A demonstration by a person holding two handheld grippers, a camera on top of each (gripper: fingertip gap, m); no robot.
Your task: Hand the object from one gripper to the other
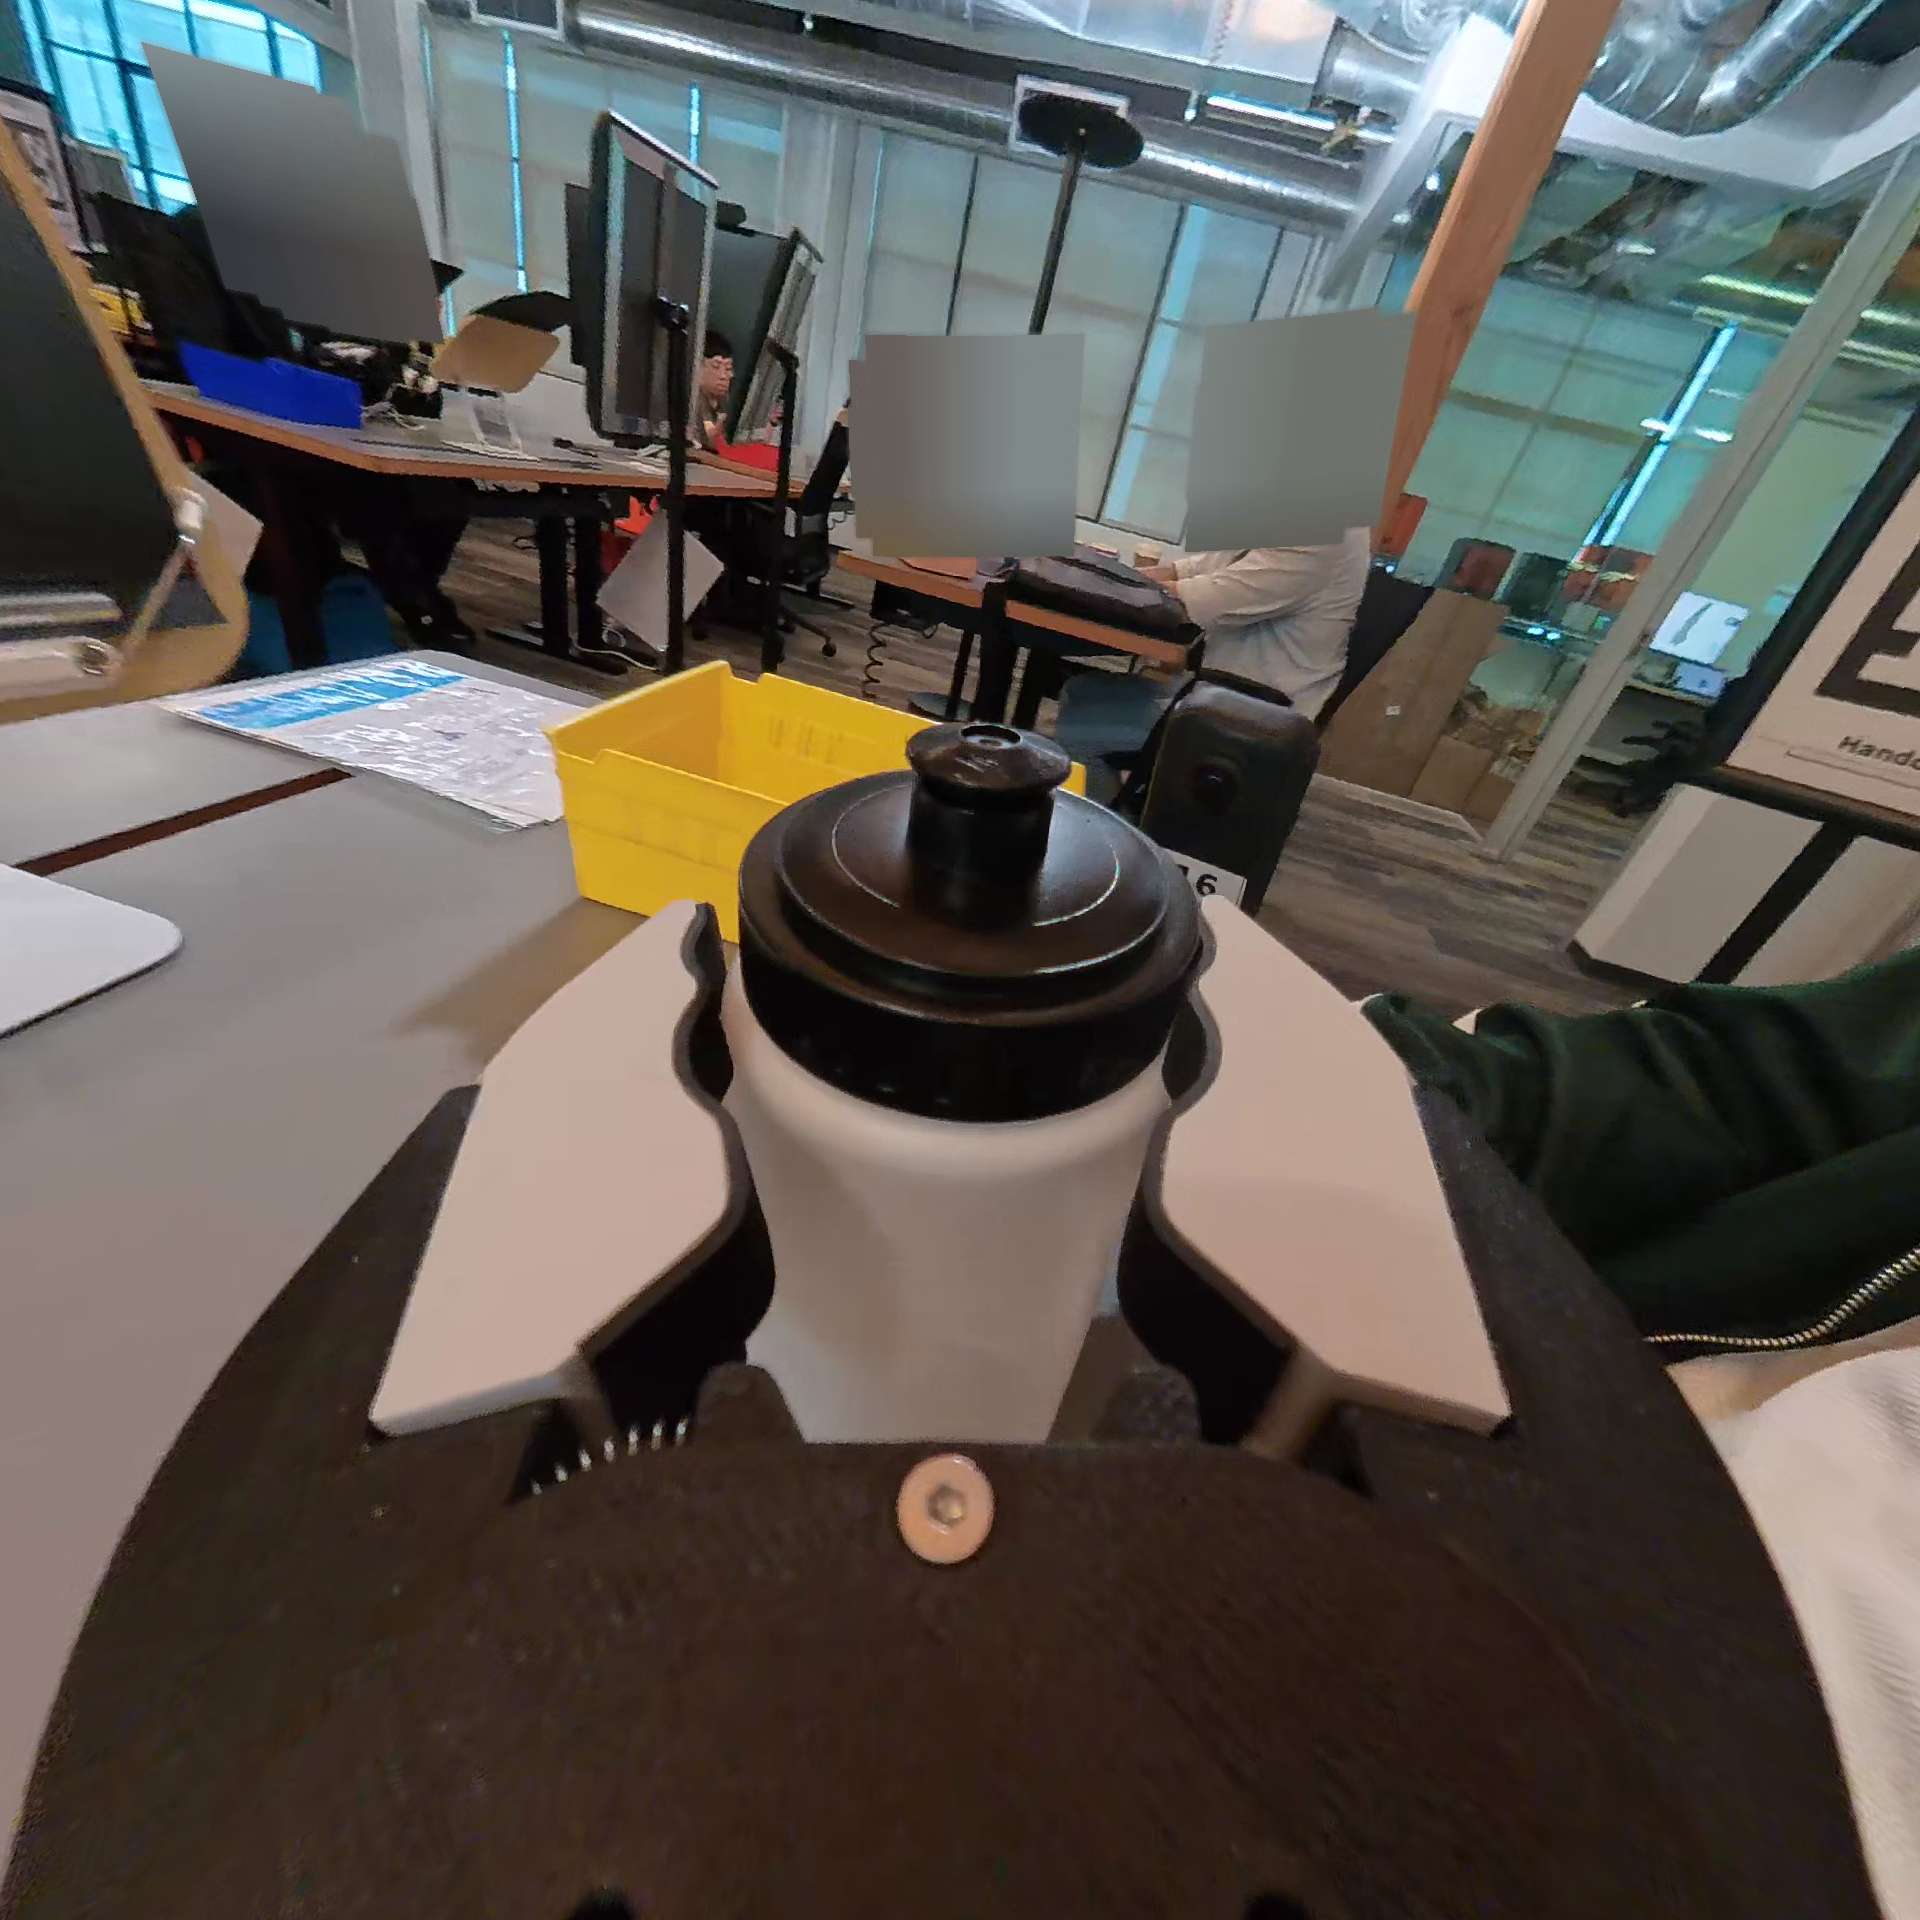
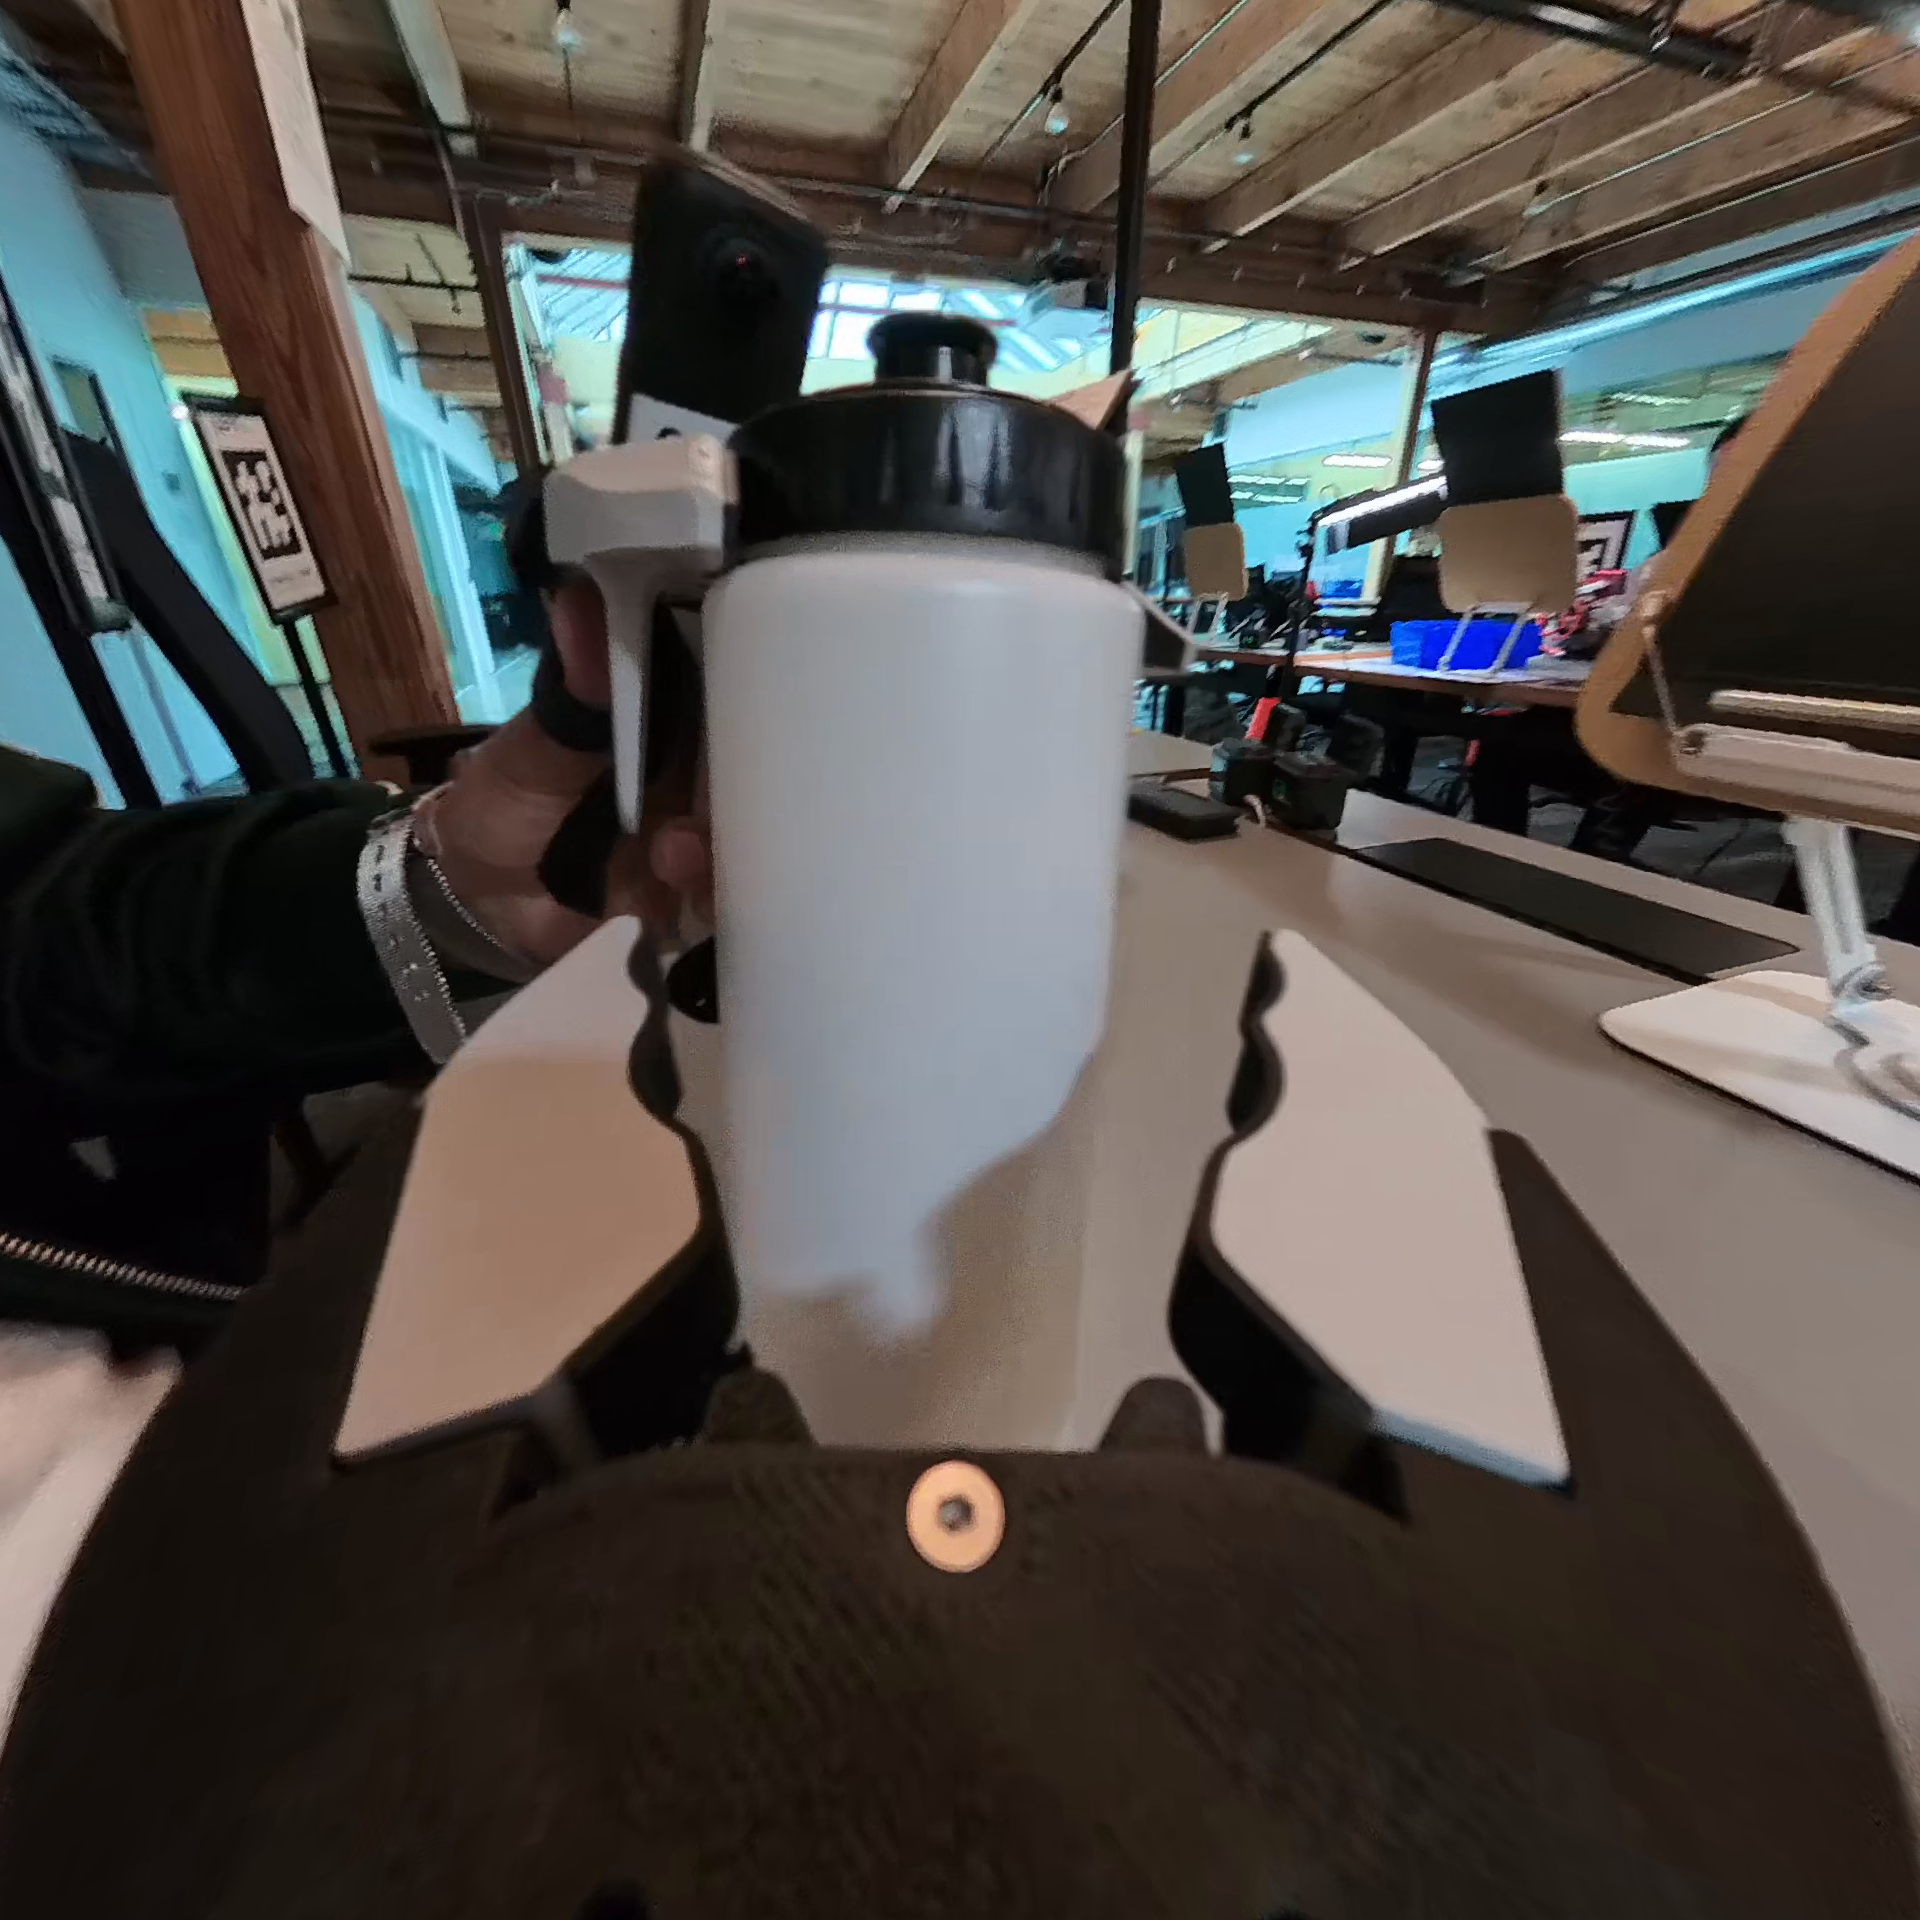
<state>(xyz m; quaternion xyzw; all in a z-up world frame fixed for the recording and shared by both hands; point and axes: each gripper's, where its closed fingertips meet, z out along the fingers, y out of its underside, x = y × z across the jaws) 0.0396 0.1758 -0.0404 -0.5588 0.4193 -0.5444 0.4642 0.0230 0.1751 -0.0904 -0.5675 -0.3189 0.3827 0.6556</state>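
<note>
A white bottle (image 1: 935, 1195) with a black screw cap and spout stands upright in the air. My left gripper (image 1: 956, 920) is shut on it just below the cap. In the right wrist view the bottle (image 2: 914, 831) fills the centre, and a white finger (image 2: 639, 509) of the left gripper clamps it under the cap, held by a hand in a dark sleeve. My right gripper (image 2: 951, 940) is open, its fingers on either side of the bottle's lower body, with a clear gap on the right side.
A grey table (image 1: 260, 1039) lies below. On it are a yellow bin (image 1: 665, 790), a plastic sleeve of papers (image 1: 395, 727) and a white stand base (image 2: 1766, 1049). A black camera (image 1: 1226, 790) stands past the bottle. People sit at desks behind. The grippers' ends are close to 5 cm from one another.
</note>
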